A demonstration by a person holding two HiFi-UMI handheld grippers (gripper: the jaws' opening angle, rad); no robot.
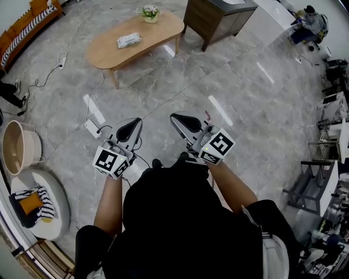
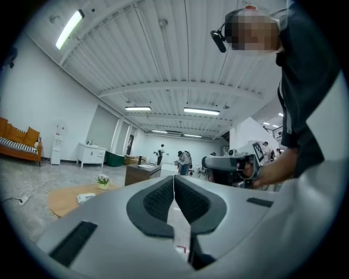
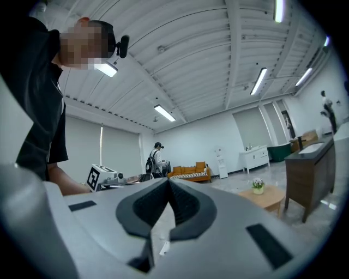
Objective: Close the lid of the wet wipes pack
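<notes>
Wipes pack (image 1: 128, 39) on table (image 1: 109, 52), print illegible; left gripper (image 2: 173, 181), right gripper (image 3: 167, 182) closed

On table (image 1: 103, 52): wipes pack (image 1: 128, 39), flower pot (image 1: 150, 13) behind it; cabinet (image 1: 215, 19) right.

You stand on a glossy grey stone floor (image 1: 163, 82); at eleven o'clock a smooth wood table (image 1: 106, 53) bears the plastic wet wipes pack (image 1: 128, 39). Your left gripper (image 2: 174, 181) and right gripper (image 3: 168, 184) are matt grey plastic.
</notes>
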